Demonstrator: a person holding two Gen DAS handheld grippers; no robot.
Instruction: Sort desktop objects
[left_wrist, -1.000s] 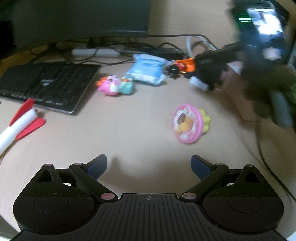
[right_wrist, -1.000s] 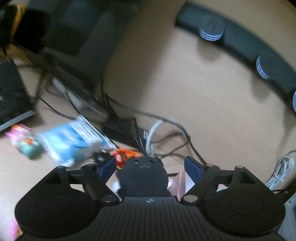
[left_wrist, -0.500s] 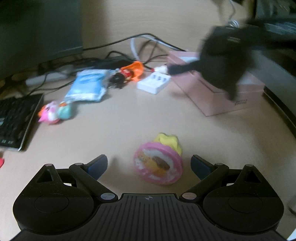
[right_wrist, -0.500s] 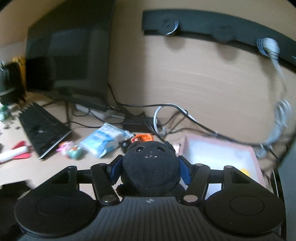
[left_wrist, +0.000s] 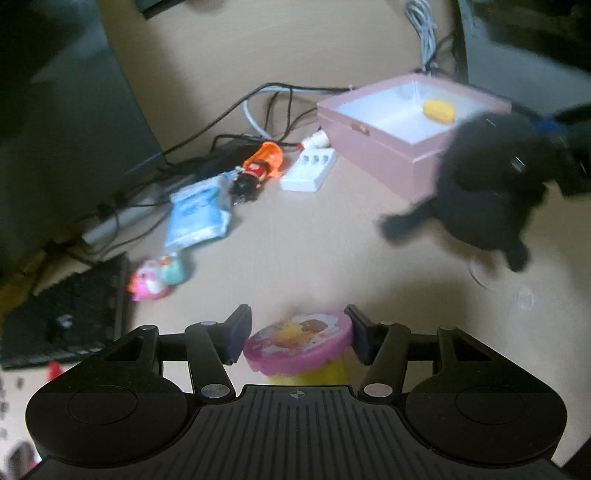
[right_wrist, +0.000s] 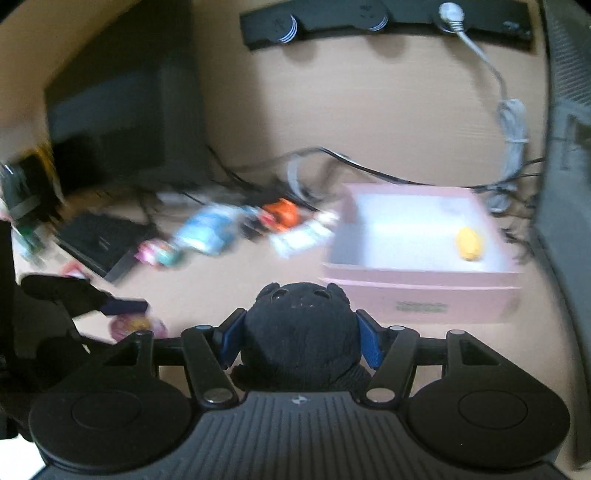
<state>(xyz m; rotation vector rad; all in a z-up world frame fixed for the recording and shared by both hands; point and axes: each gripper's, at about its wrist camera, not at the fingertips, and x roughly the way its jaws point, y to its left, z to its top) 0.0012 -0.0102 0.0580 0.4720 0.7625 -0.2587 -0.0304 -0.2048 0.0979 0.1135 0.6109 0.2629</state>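
Black plush (right_wrist: 301, 332) clenched in R tool (right_wrist: 298, 341), pink toy (left_wrist: 297, 341) in L tool (left_wrist: 295, 334).

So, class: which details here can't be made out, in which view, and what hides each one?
- Black plush toy: body hidden behind the right gripper, right view.
- Pink disc toy: yellow base cut off by the left gripper, left view.
- Blue packet: print lost to motion blur, right view.
- Pink box label: blurred.
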